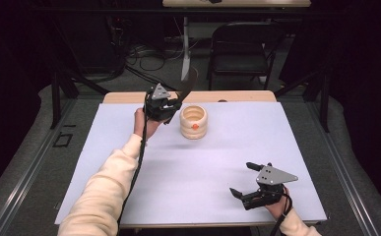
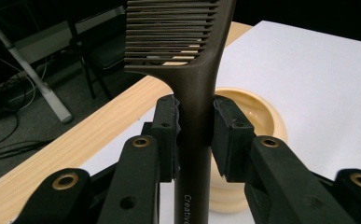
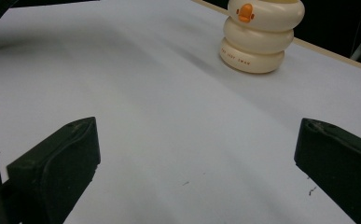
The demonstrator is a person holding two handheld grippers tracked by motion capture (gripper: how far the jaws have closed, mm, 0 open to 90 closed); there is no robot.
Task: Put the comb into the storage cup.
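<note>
In the high view, the left gripper point(image 1: 166, 109) in the upper middle of the frame holds a dark comb point(image 1: 188, 82) just beside the cream ringed holder point(image 1: 193, 123). The right gripper point(image 1: 249, 180), at the lower right, rests with jaws wide apart and holds nothing.

In the left gripper view, the pads clamp the comb handle point(image 2: 194, 135) at the centre, with the holder point(image 2: 257, 112) behind. It would be good to bring the handle end over the opening and lower it slowly.

In the right gripper view, the holder point(image 3: 260, 37) stands at the upper right.
</note>
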